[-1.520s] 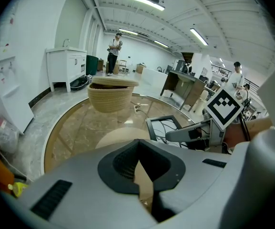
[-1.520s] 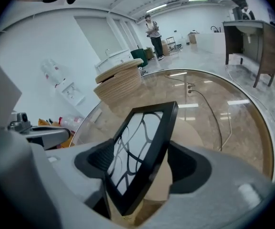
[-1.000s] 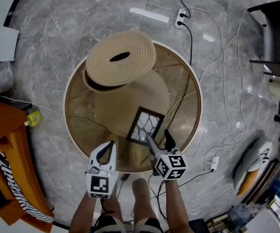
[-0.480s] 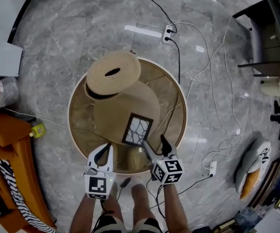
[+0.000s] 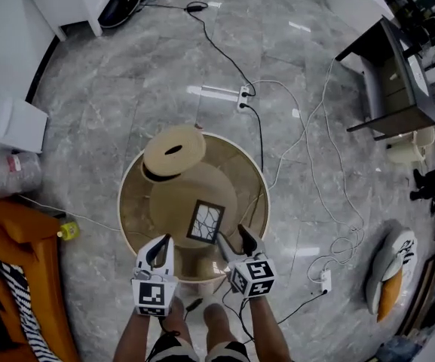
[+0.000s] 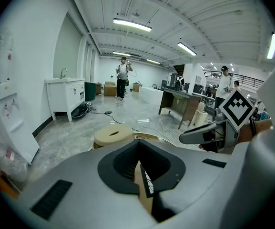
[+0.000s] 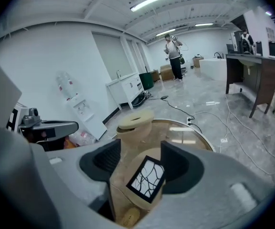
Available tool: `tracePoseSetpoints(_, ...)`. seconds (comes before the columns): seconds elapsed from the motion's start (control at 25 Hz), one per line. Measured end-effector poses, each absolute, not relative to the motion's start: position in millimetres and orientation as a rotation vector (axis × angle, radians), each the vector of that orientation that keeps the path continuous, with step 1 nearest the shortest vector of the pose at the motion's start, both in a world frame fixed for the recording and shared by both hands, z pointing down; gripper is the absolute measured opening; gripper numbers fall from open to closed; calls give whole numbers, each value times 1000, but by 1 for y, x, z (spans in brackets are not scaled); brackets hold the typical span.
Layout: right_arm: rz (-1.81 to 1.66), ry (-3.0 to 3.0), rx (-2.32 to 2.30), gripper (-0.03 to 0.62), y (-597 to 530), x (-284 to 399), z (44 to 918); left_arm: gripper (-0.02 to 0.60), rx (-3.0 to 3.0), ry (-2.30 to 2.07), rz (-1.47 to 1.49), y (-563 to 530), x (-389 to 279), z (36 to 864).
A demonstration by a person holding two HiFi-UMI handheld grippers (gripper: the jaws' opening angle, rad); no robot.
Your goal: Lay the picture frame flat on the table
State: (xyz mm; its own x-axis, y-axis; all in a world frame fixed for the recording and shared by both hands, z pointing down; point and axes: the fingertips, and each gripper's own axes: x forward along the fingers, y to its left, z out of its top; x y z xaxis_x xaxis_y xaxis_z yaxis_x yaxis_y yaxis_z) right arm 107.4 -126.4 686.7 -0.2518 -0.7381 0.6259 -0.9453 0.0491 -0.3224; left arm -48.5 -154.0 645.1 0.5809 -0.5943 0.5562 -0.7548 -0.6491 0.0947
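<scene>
The black picture frame with a cracked-pattern white picture stands tilted on the round glass table, near its front edge. In the right gripper view the frame faces me, just beyond the jaws. The left gripper view shows the frame edge-on. My right gripper hovers just right of the frame's near corner; its jaws are closing and no pad presses on the frame. My left gripper is open at the table's front left, with nothing in it.
A woven tan cylinder stands at the table's far left. A power strip and cables trail over the marble floor. An orange seat is at the left, a dark desk at the far right, and people stand far off.
The head view has risen and pulled back, so the table looks smaller. Both grippers stay by the front edge. The right jaws look a little narrower.
</scene>
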Motion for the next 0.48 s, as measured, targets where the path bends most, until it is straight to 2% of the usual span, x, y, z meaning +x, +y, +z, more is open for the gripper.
tracePoseSetpoints(0.12,961,-2076,1700,221,-125,98,650,17,2513,-1126,684,-154,-56,610)
tracePoseSetpoints(0.48,802,-2163,1687,176,-122,78,531,17,2580,-1169,646,-147,-66,500)
